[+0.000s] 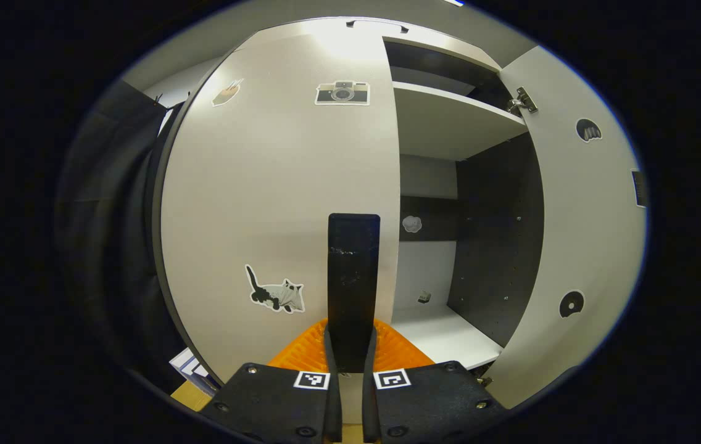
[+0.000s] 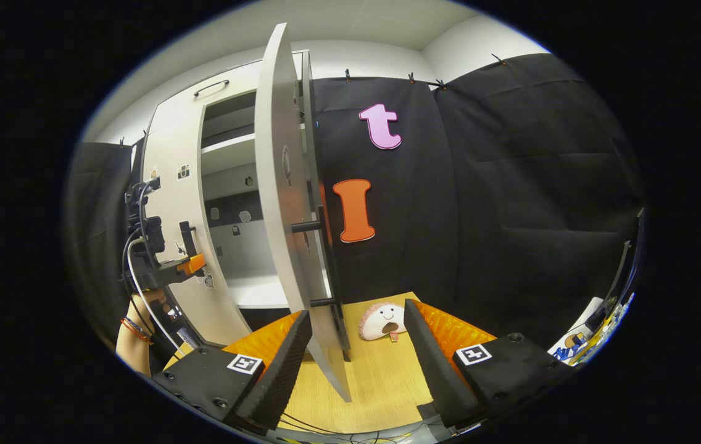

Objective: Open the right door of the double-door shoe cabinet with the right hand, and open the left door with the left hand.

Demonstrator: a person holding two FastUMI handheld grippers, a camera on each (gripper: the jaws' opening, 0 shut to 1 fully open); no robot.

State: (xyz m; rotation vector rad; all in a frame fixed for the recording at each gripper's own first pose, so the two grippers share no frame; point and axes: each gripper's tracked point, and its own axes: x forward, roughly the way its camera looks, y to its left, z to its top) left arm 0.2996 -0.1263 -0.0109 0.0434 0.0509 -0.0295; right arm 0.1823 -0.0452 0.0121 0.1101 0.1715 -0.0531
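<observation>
Starting at the left of the left gripper view, the left door [image 1: 276,185] of the shoe cabinet [image 1: 449,123] sits flat and closed, carrying a camera sticker [image 1: 342,93] near its top and a cat sticker [image 1: 276,295] lower down. The left gripper [image 1: 352,345] is closed on the door's dark vertical handle [image 1: 353,277], a finger pressing each side. Further right, the cabinet's interior lies exposed, with a pale shelf [image 1: 449,120] above and a pale floor board below. At the far right, the right door [image 1: 585,222] stands swung wide, its inner face showing a hinge [image 1: 524,100] at the top corner.

In the right gripper view, the left gripper [image 2: 181,262] and the hand [image 2: 141,333] holding it appear at the far left, against the left door [image 2: 171,203]. Right of that, the right door [image 2: 289,209] is seen edge-on, standing well out from the cabinet, with its bar handle [image 2: 326,259] on the far face. The right gripper [image 2: 356,345] is spread wide, its fingers [image 2: 282,364] flanking the door's lower edge without gripping anything. Between the fingers, a plush toy [image 2: 381,320] lies on the wooden table [image 2: 375,388].
</observation>
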